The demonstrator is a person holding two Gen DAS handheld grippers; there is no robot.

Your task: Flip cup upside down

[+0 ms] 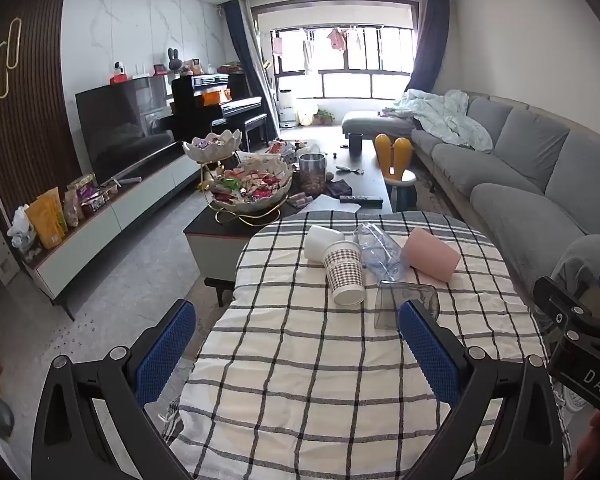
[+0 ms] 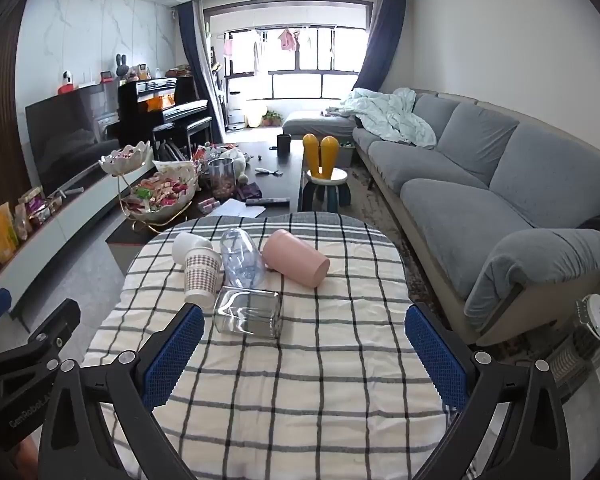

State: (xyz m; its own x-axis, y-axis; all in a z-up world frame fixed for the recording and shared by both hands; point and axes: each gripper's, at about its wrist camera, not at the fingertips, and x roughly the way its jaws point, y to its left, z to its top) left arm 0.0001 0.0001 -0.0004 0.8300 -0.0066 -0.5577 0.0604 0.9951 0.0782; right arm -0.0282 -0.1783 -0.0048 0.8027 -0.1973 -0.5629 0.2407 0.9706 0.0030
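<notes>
Both my grippers hung over the near part of the checked cloth-covered table [image 2: 300, 380], holding nothing: left gripper [image 1: 296, 354] spread wide, right gripper [image 2: 304, 356] likewise.

Five cups lay on their sides, clustered at the table's far end. Landmark: the clear square-sided smoky plastic tumbler [image 2: 249, 312], nearest me.
- Just beyond it to the left, touching or nearly so: paper cup with brown houndstooth band [image 2: 201, 276].
- Beyond that: plain white cup [image 2: 186, 246], partly hidden.
- Straight beyond the tumbler: clear round bluish plastic cup [image 2: 241, 258].
- Beyond and right: matte pink plastic cup [image 2: 298, 260].

Judgement: the tumbler was the easiest first pick, lying between my right gripper's blue textured pads [image 2: 172, 356]. Flat walls should seat well against the pads; smooth plastic may slip, so grip mid-body, lift clear of the soft wrinkled cloth, rotate mouth-down, set flat. Avoid nudging the paper cup; round ones would roll.
</notes>
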